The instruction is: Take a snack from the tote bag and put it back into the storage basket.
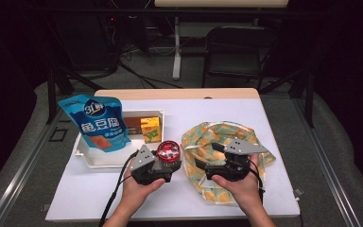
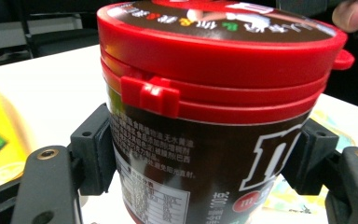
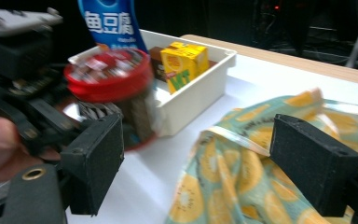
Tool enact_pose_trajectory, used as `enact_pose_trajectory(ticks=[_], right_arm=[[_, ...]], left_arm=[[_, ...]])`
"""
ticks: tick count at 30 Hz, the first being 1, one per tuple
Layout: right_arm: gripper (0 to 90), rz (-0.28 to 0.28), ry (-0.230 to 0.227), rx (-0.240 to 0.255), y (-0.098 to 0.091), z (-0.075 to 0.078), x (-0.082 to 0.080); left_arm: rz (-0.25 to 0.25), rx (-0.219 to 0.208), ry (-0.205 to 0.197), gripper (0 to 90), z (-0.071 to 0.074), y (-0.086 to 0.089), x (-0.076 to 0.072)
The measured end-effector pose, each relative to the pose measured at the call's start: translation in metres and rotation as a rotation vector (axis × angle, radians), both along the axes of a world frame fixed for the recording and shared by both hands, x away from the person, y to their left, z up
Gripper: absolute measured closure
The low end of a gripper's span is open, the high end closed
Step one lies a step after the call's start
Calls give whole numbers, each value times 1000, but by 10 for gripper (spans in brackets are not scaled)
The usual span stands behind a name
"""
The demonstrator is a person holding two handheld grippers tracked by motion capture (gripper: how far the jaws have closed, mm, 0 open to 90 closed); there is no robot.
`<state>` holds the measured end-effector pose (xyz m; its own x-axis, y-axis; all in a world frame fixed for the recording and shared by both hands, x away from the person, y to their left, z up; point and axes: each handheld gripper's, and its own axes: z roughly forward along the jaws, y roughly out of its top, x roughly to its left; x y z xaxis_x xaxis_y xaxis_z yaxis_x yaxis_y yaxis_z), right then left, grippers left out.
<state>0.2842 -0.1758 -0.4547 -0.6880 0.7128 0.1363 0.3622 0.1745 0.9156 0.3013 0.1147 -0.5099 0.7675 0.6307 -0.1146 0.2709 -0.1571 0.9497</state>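
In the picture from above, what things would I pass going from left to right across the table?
Blue snack pouch → yellow juice carton in the white tray → red-lidded candy jar held in the left gripper → right gripper → fruit-print bag.

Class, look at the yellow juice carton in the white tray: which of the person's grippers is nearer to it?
Left. The left gripper, holding the red-lidded jar, sits just in front of the juice carton in the tray. The right gripper is farther off, over the patterned bag.
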Motion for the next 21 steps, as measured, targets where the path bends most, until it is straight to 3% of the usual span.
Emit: enact_pose_trajectory(ticks=[12,21], right_arm=[[197,-75,9,-26,-28,-21,-3],[207,-123,31,-47,-49,-35,-8]], left_arm=[[87,-16,-15,255,6,45,2],[164,-34,-14,255,1,73,6]])
